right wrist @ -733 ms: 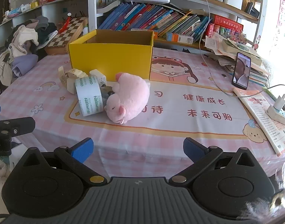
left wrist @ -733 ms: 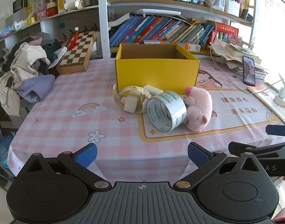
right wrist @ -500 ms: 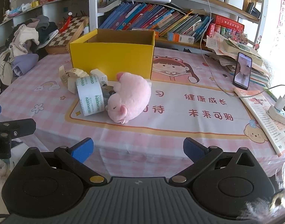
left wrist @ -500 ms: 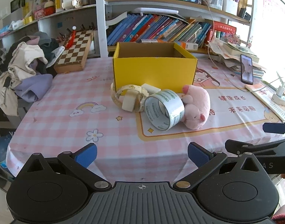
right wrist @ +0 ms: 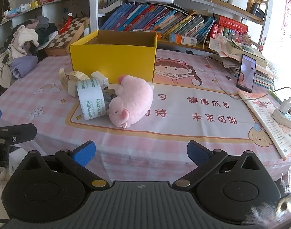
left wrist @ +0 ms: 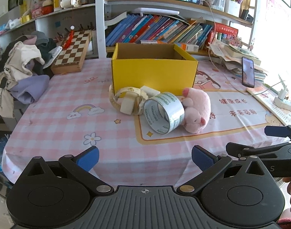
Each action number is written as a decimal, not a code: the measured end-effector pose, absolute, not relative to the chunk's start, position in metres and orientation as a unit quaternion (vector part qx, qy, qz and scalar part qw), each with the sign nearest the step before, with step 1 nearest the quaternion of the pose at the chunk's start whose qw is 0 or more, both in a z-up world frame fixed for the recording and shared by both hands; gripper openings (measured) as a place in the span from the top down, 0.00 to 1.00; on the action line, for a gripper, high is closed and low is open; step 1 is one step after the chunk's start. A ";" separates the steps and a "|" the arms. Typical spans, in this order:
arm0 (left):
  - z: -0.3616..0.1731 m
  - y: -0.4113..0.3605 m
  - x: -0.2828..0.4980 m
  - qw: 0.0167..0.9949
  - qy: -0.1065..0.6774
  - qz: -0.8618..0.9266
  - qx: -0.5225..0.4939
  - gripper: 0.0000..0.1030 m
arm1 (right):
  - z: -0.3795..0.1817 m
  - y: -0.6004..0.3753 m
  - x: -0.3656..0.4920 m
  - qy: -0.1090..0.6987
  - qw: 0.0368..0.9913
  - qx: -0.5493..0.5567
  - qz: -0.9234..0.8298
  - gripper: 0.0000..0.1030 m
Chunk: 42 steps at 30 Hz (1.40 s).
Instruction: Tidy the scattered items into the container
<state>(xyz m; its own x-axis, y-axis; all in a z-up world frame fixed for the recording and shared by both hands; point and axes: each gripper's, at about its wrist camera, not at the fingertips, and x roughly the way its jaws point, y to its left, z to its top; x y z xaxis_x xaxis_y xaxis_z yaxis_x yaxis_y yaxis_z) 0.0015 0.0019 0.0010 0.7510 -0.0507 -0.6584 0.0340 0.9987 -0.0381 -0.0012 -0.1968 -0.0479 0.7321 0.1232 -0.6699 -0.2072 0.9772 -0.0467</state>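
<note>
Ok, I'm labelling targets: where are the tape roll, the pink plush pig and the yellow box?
tape roll [left wrist: 163, 113], left wrist view, inner ring
pink plush pig [right wrist: 133, 100], right wrist view, back
yellow box [right wrist: 112, 63], right wrist view, front wall

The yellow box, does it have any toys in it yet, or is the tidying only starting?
Only starting. What shows of the yellow box inside looks empty. Nothing is in hand: the left gripper and the right gripper are both open, short of the pile. Left to put away: the pink pig, the tape roll, the measuring tape and the small white blocks beside it.
</note>
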 end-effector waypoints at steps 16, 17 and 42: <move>0.002 0.004 0.004 0.936 0.350 -0.017 -0.009 0.00 | -0.046 -0.196 0.001 0.355 0.929 -0.060 0.090 0.00; 0.002 0.004 0.003 0.937 0.349 -0.017 -0.008 0.00 | -0.046 -0.196 0.002 0.355 0.929 -0.060 0.090 0.00; 0.009 -0.001 -0.004 0.944 0.329 -0.014 0.013 0.00 | -0.042 -0.197 -0.006 0.339 0.932 -0.062 0.111 0.00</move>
<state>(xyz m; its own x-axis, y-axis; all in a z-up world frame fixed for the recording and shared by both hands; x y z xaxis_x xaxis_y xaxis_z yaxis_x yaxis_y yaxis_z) -0.0037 -0.0010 0.0093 0.7829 -0.0182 -0.6219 0.0350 0.9993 0.0148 -0.0055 -0.1967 -0.0425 0.7460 0.1650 -0.6452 -0.2493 0.9676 -0.0408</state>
